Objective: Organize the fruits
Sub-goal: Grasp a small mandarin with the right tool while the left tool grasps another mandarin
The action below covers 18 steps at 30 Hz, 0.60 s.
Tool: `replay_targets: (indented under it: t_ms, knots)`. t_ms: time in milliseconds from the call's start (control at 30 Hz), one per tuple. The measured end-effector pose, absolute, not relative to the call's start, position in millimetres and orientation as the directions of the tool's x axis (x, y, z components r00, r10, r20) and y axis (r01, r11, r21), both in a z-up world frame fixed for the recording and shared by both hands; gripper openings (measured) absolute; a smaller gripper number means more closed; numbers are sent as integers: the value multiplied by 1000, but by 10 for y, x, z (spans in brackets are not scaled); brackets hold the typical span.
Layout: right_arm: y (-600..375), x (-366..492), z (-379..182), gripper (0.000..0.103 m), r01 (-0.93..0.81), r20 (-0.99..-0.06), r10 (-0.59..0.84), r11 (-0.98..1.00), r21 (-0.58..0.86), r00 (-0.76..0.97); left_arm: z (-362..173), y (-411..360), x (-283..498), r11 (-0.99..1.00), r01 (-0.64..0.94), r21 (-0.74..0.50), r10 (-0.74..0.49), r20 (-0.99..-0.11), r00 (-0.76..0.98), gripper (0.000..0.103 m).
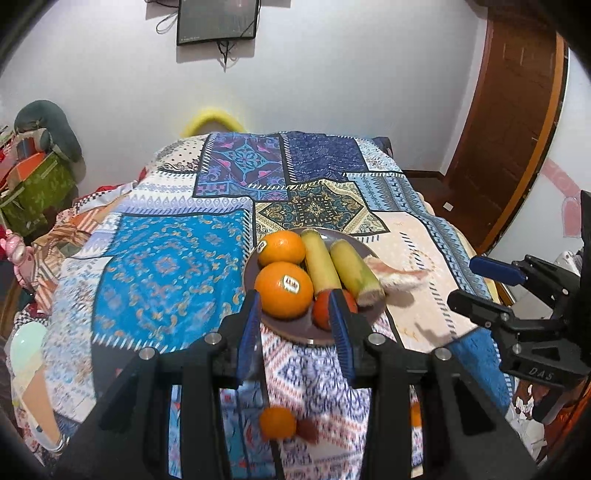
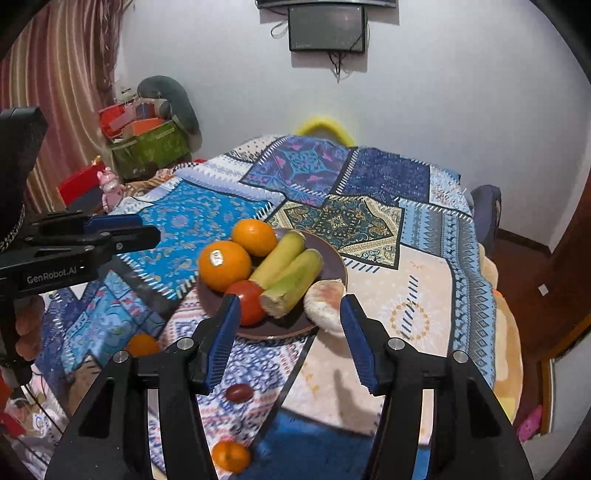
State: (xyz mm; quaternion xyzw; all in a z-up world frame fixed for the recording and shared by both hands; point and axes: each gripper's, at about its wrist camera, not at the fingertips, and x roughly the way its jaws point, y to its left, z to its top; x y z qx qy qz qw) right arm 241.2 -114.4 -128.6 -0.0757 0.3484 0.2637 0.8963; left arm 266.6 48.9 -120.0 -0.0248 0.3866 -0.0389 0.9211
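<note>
A dark plate (image 1: pixel 306 334) (image 2: pixel 334 258) on the patterned cloth holds two oranges (image 1: pixel 283 290) (image 2: pixel 224 264), two pieces of yellow-green cane (image 1: pixel 320 260) (image 2: pixel 291 275) and a red tomato (image 1: pixel 321 308) (image 2: pixel 251 301). A pale peach-like fruit (image 2: pixel 325 304) leans at the plate's right rim; it also shows in the left wrist view (image 1: pixel 397 277). My left gripper (image 1: pixel 295 299) is open and empty just before the plate. My right gripper (image 2: pixel 290 306) is open and empty, fingers either side of the plate's near edge. Small tangerines (image 1: pixel 277 422) (image 2: pixel 231 456) and a dark red fruit (image 2: pixel 239 392) lie loose on the cloth nearer me.
The cloth-covered table (image 1: pixel 166 266) drops off at its right edge (image 2: pixel 491 314). A green box with clutter (image 2: pixel 149 146) stands at the back left. A wooden door (image 1: pixel 509 110) is at the right. A monitor (image 2: pixel 327 27) hangs on the wall.
</note>
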Motion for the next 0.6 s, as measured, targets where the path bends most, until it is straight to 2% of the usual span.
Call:
replay_targets:
  t_ms: [100, 267, 433, 600]
  knots:
    - [-1137, 2265, -1236, 53, -524, -655, 422, 851, 47, 627, -1138, 506, 2451, 996, 53, -71, -87, -704, 705, 43]
    - [-1178, 2008, -1191, 62, -507, -638, 420, 860, 54, 645, -1098, 542, 2176, 996, 46, -70, -82, -702, 708, 51]
    - [-1216, 1876, -1262, 66, -496, -653, 421, 865, 79, 630, -1108, 594, 1962, 998, 28, -62, -64, -704, 708, 67]
    - [-1235, 1795, -1393, 67, -478, -677, 408, 873, 94, 612, -1190, 645, 1832, 998, 21, -56, -55, -715, 697, 69]
